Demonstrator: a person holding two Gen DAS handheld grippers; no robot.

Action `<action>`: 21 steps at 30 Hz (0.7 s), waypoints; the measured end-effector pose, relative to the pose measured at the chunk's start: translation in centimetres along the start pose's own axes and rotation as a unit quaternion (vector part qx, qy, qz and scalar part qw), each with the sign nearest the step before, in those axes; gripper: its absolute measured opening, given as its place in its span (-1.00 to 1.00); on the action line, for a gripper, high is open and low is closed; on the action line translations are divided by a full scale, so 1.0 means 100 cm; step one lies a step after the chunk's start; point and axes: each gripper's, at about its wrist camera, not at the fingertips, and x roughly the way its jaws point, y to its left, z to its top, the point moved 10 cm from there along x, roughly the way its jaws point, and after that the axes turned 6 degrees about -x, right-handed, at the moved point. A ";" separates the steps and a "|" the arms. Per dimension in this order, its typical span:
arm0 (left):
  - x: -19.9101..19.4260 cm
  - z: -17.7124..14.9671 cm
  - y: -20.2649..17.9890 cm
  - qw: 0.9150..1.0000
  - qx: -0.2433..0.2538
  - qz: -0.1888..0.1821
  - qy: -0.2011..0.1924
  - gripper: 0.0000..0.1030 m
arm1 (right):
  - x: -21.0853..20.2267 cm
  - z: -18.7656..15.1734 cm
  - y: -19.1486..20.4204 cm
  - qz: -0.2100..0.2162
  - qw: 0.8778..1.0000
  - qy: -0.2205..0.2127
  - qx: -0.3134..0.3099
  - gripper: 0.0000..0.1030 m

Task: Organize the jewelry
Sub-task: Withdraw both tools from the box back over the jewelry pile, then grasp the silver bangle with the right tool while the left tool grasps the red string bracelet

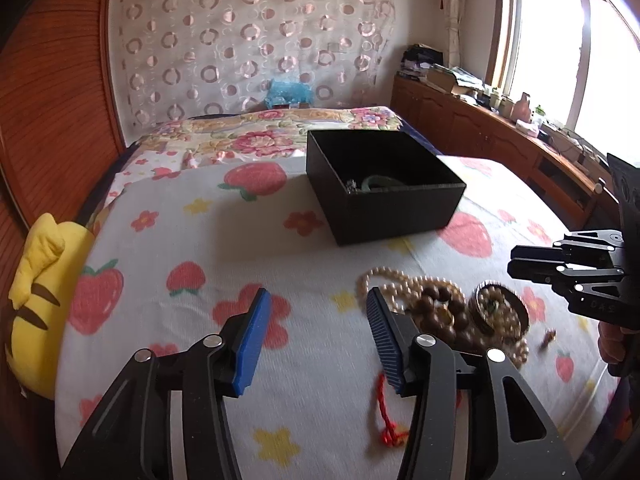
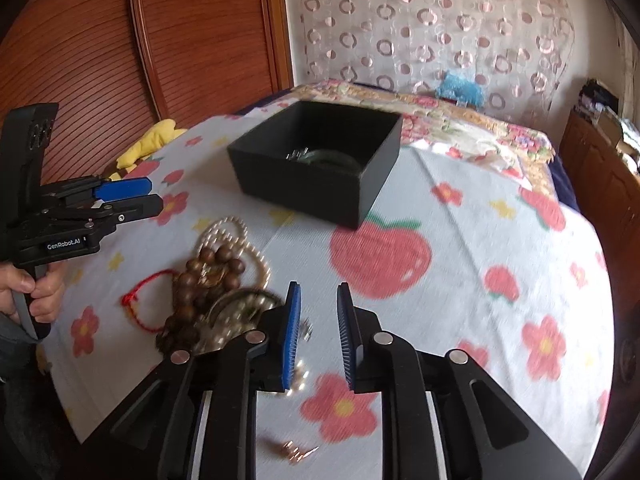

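The left hand-held gripper [image 1: 316,308] hung over the bed with its blue pads [image 1: 252,344] standing apart, and nothing was between them. The right hand-held gripper [image 2: 318,300] had its pads only a little apart, also with nothing between them.

The jewelry lay in one heap on the bed cover [image 1: 200,240], which was white with strawberries and flowers. In the heap were a pearl necklace [image 1: 384,280], a bracelet of dark wooden beads [image 1: 436,304] and a round dark bangle [image 1: 502,308], all touching each other. A red cord [image 1: 384,412] lay just beside the heap, partly hidden under the left hand-held gripper's right finger. In the right wrist view a small gold-coloured piece [image 2: 298,451] lay apart from the heap, near the bottom edge; it was too blurred to say what it was.

A black open box [image 1: 384,188] stood on the bed beyond the heap. Inside it lay a green bangle [image 1: 378,182] and some small shiny thing. A yellow plush toy [image 1: 40,288] lay at the bed's left edge.
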 end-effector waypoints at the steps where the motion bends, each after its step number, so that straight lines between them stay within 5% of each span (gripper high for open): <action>1: 0.000 -0.002 0.000 1.000 0.000 -0.001 0.002 -0.06 | 0.000 -0.002 0.002 0.002 1.000 0.001 0.001 -0.60; 15: -0.016 -0.026 -0.007 1.000 0.004 -0.007 0.007 -0.05 | 0.010 -0.014 0.008 0.011 1.000 0.022 0.015 -0.60; 21: -0.019 -0.039 -0.015 1.000 0.008 -0.015 0.018 -0.06 | 0.006 -0.011 0.013 0.007 1.000 0.005 0.013 -0.88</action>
